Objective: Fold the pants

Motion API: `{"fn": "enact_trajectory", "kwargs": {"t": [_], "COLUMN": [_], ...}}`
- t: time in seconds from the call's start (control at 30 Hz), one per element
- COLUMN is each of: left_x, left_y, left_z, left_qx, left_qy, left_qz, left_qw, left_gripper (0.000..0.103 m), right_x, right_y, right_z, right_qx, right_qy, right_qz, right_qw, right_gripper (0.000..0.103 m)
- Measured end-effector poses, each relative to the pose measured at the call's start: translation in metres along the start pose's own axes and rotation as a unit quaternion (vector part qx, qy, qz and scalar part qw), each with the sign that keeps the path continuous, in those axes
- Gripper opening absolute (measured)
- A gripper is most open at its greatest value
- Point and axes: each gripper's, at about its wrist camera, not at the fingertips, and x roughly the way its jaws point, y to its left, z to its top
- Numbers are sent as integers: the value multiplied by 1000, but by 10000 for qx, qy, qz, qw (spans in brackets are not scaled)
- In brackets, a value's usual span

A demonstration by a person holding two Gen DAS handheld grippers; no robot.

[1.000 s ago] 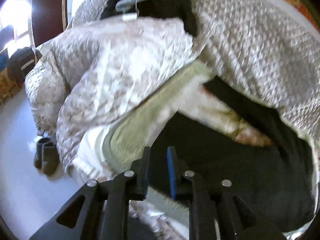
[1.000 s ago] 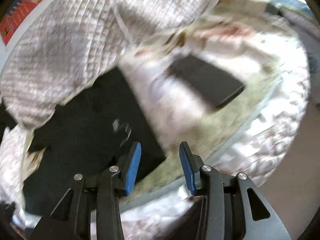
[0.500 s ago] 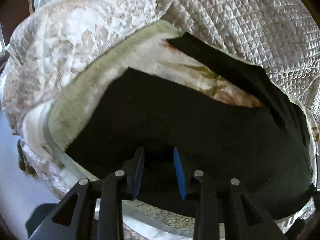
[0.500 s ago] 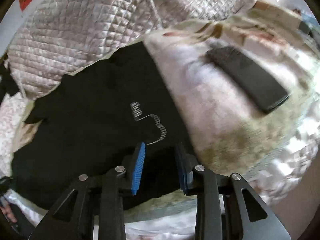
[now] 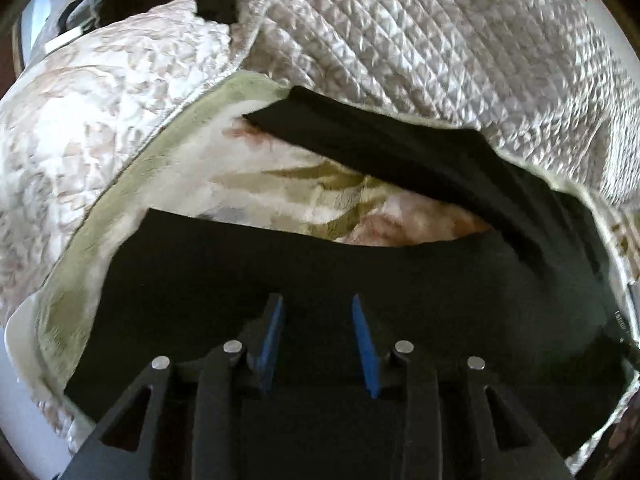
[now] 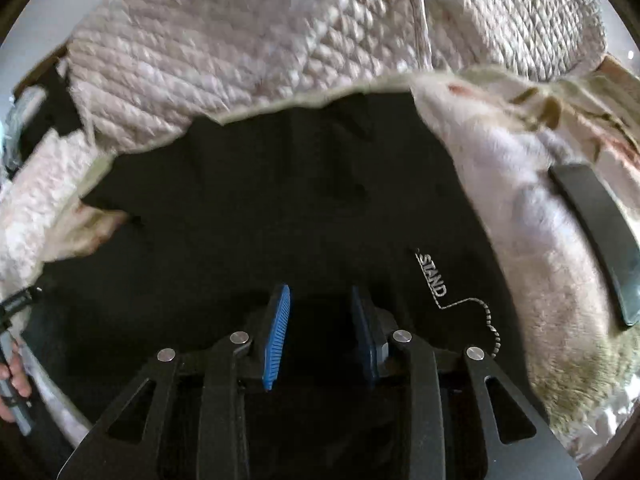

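We held both tools, left (image 5: 316,340) and right (image 6: 320,336), open above the black pants (image 5: 360,272), and a shallow grip could slip off the cloth.

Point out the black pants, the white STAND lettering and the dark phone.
black pants (image 5: 320,264): left wrist view, flat middle of the cloth.
STAND lettering (image 6: 433,276): right wrist view, middle of the word.
dark phone (image 6: 596,236): right wrist view, middle of its face.
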Motion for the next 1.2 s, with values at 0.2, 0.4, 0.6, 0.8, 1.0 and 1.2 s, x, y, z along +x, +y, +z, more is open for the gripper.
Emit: {"fn": "enact_trajectory", "kwargs": {"t": [0.2, 0.4, 0.6, 0.8, 1.0, 1.2], "left_x": [10, 1, -14, -22, -19, -36], "left_y": [-3, -4, -12, -28, -35, -40], "left_z": [0, 1, -3, -17, -30, -30], "left_qx": [89, 59, 146, 332, 403, 515], "left_qy": [5, 8, -51, -11, 226, 87], "left_qz": [94, 87, 5, -182, -207, -276], "left_qw": [9999, 9999, 9999, 9993, 9987, 9983], "left_gripper": [40, 40, 40, 41, 41, 41], "right_x": [3, -10, -19, -23, -28, -41], "right_y": [-3, 5, 28, 40, 25, 35], "right_z": [1, -1, -13, -27, -24, -25], "right_qx": [45, -20, -375, -631, -471, -544], "right_qy": [-82, -81, -83, -59, -71, -138], "right_qz": [-63, 24, 217, 305, 111, 315], "right_qw": [9999, 10000, 9990, 9975, 9988, 9979], "right_gripper": [32, 34, 42, 42, 42, 42]}}
